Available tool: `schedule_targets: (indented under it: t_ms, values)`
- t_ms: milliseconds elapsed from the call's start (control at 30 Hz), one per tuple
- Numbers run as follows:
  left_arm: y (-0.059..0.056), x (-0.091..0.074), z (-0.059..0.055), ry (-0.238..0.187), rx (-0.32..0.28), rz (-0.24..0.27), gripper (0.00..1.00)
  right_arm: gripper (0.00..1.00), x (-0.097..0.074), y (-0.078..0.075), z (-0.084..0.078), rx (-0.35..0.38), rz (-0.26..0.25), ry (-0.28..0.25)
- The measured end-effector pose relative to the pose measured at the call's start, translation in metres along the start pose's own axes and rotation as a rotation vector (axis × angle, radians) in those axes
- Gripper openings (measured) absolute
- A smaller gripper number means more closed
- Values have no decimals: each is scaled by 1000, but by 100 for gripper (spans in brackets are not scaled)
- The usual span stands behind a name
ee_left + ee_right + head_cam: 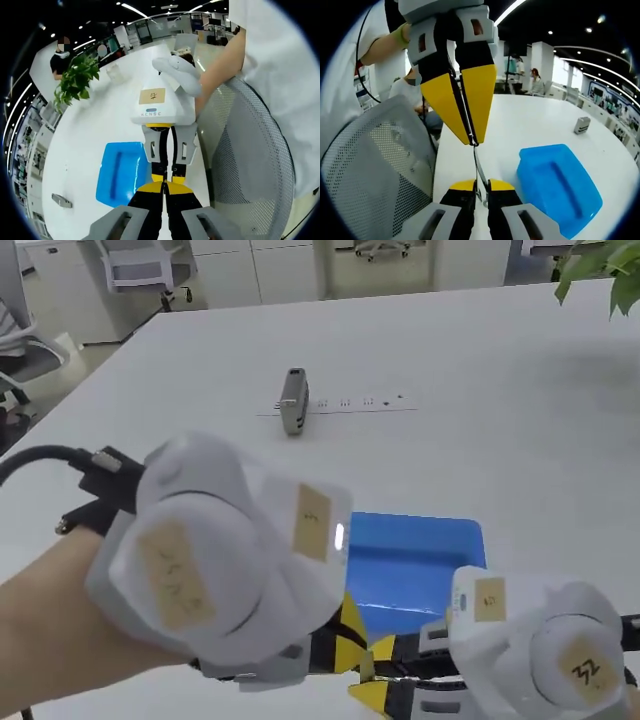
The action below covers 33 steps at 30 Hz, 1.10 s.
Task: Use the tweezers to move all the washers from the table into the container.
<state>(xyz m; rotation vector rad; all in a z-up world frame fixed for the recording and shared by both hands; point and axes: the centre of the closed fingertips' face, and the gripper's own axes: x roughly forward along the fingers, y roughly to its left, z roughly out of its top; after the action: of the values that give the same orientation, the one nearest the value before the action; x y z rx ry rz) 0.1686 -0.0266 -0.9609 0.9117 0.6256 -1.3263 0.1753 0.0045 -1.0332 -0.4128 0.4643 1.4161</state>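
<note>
- Right gripper view, low centre: yellow-topped jaws of the right gripper [480, 194], clenched on the thin metal tweezers [478, 167].
- Straight above, tip to tip and almost touching: yellow jaws of the left gripper [472, 140], pointing back toward the camera, likewise pinched on the tweezers, seen as a dark line down the seam between them.
- Tweezers bridging the short gap between the two pairs of tips, one end in each grasp, near the edge of the white table [540, 125].
- Blue container [557, 187] on the table just right of the jaws, long recess in its top, apart from the tweezers.
- Left gripper view: both pairs of jaws meeting at low centre, container to their left.
- Head view: two white gripper housings along the bottom, yellow tips together just in front of the container's near side; small grey box [294, 400] well beyond, mid-table.
- Grey mesh chair back [375, 160] beside the table edge, under the left gripper.
</note>
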Motion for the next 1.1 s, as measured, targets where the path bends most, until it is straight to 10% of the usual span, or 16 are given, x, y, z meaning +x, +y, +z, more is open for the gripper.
schedule_targets:
  t_ms: [1100]
  values:
    - [-6, 2, 2, 2, -12, -37, 0, 4, -5, 12, -6, 105, 31, 15]
